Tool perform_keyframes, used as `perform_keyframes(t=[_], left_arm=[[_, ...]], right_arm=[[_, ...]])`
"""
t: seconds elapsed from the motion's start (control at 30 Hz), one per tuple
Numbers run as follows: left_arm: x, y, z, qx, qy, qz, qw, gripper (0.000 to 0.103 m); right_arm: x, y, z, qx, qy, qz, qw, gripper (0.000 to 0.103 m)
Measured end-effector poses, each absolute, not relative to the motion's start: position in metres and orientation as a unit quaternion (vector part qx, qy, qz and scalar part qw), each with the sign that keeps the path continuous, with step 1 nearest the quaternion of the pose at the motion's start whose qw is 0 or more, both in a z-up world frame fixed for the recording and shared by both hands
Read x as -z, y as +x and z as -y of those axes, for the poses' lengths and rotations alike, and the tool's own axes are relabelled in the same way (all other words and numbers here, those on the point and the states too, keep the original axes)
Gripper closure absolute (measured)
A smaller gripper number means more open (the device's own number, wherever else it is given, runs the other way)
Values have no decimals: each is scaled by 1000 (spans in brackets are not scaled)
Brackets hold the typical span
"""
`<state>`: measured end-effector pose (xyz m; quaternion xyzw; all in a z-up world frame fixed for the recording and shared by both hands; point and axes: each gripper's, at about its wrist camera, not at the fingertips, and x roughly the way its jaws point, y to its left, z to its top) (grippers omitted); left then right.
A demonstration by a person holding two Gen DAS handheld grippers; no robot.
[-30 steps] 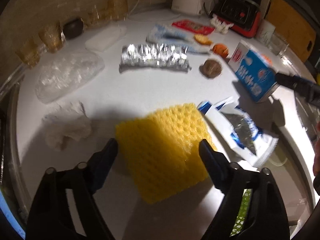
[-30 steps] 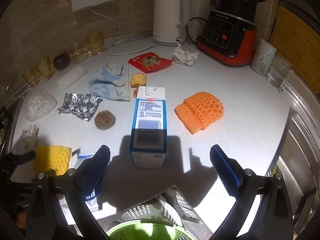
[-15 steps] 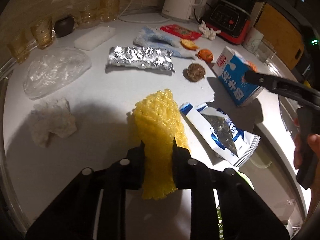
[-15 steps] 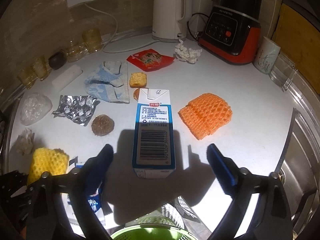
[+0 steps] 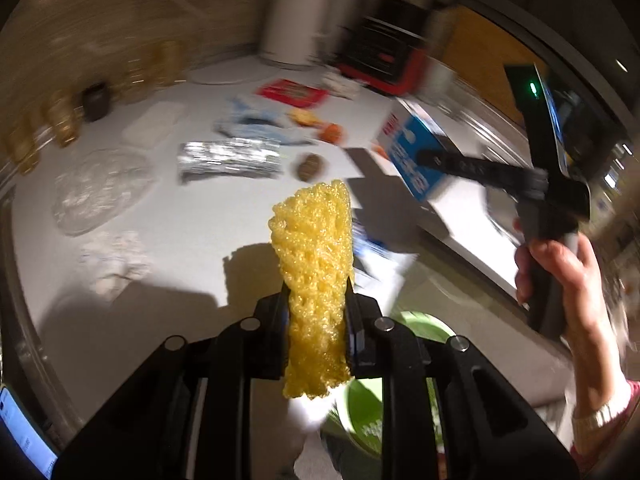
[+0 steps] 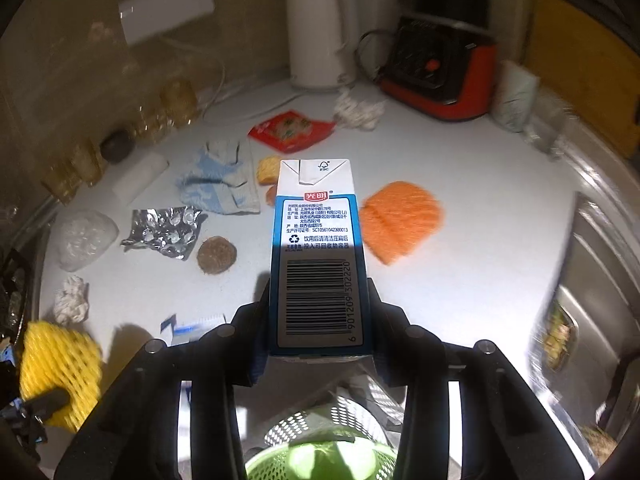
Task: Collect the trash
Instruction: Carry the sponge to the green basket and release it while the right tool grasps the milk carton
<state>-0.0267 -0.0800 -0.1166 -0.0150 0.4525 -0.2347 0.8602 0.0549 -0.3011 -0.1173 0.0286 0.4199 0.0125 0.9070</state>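
My left gripper (image 5: 316, 292) is shut on a yellow foam net (image 5: 312, 232), which hangs lifted off the white counter (image 5: 200, 240). The same net (image 6: 60, 364) shows at the lower left of the right wrist view. My right gripper (image 6: 319, 286) has its jaws closing, with the pads pressed on both sides of an upright blue and white milk carton (image 6: 316, 220). In the left wrist view that carton (image 5: 408, 148) is at the right, with a person's hand (image 5: 560, 264) on the gripper handle. A green basket (image 6: 320, 452) sits below the counter edge.
On the counter lie an orange foam net (image 6: 400, 220), a foil blister sheet (image 6: 164, 232), a brown ball (image 6: 216, 254), a crumpled tissue (image 6: 72, 304), a blue-white wrapper (image 6: 192, 326) and a red packet (image 6: 290, 130). Kettle (image 6: 316, 32) and blender (image 6: 440, 68) stand behind; a sink (image 6: 592, 320) lies right.
The left jaws shut on the yellow net and lifted it off the counter. The right jaws moved in around the milk carton and closed onto its sides.
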Motion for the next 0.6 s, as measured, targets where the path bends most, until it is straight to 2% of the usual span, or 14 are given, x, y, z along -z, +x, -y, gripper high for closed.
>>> perform_keyframes(t=[0.27,0.37,0.43,0.6], left_arm=[[135,-84,163,390,70,-478,784,80],[164,-96,192,423,105,-505,745,66],[178,-102,203,428,121,-514,733,49],[183,-107,206,437,123,-521,722,27]], right_arm=[[100,-61,336,69,50,-410,908,62],[110,-106,347,106,67,-419,899,61],[117,-127,353,121,81,-426,893,61],[131,-165,355,143,102,-434,884,61]])
